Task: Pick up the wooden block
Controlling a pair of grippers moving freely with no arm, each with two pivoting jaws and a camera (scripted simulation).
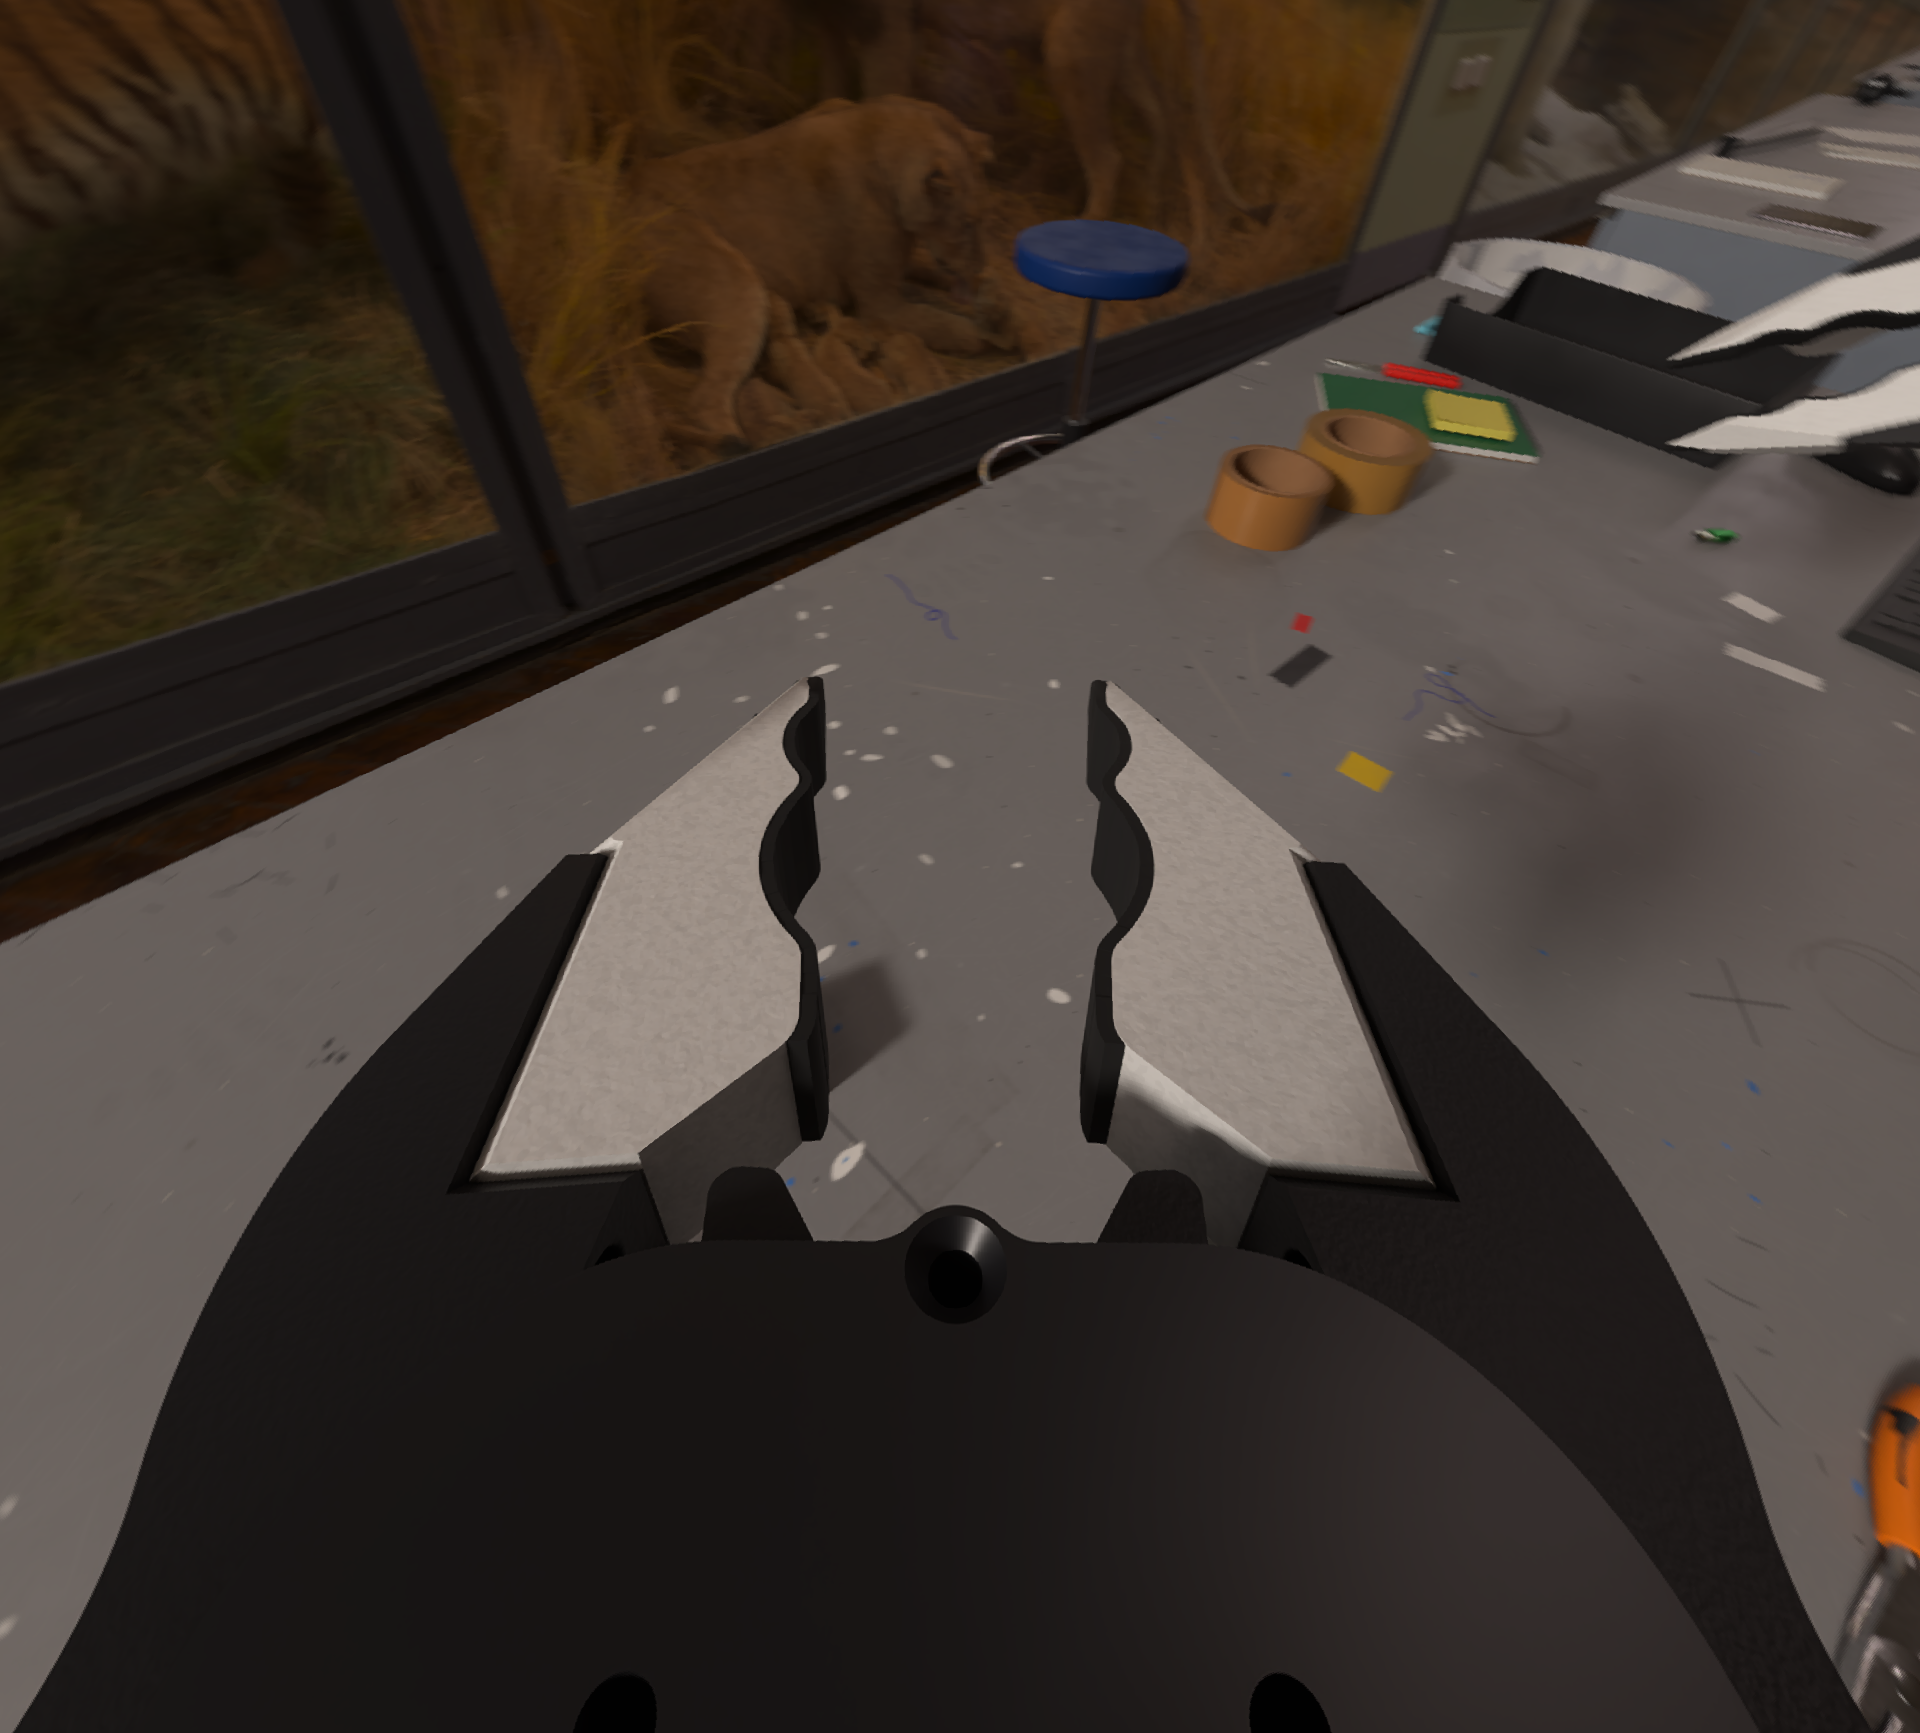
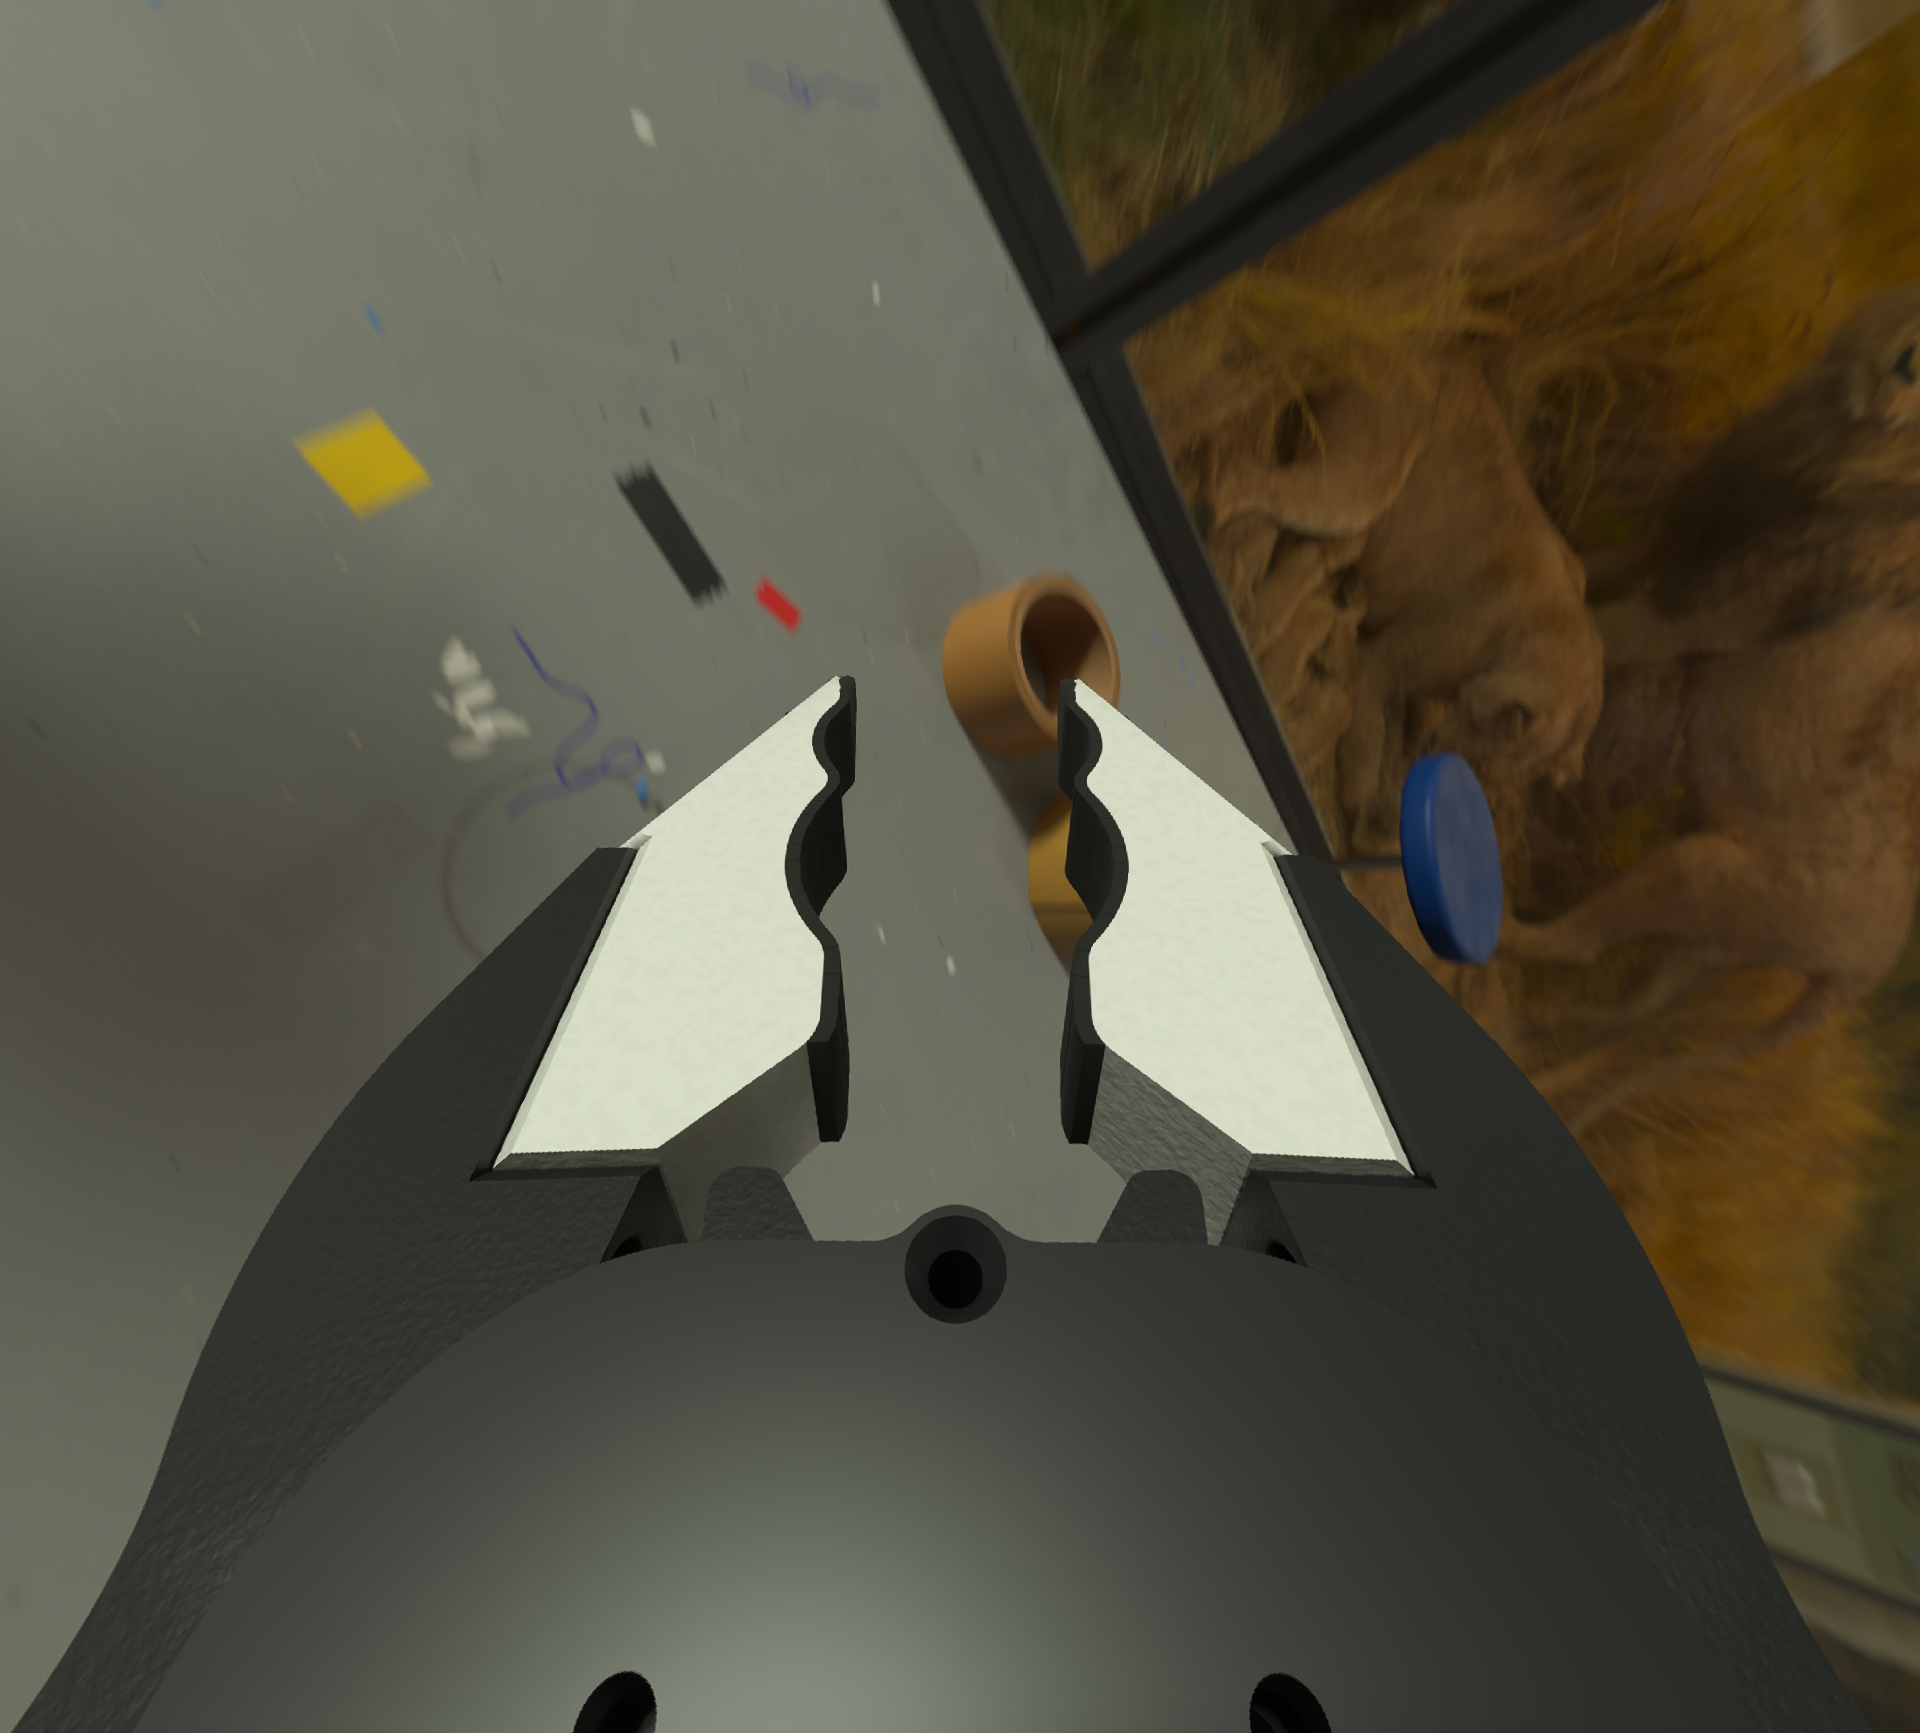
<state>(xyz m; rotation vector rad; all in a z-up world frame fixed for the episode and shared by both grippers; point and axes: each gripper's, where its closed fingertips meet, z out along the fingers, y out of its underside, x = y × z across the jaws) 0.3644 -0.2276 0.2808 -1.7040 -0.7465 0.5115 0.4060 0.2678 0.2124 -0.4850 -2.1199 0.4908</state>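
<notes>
Showing both tongs (image 1: pixel 956 696) (image 2: pixel 956 696) parted, wooden block unseen

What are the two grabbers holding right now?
Nothing. The left gripper and the right gripper are both open, with only bare grey table showing between their fingers.
</notes>
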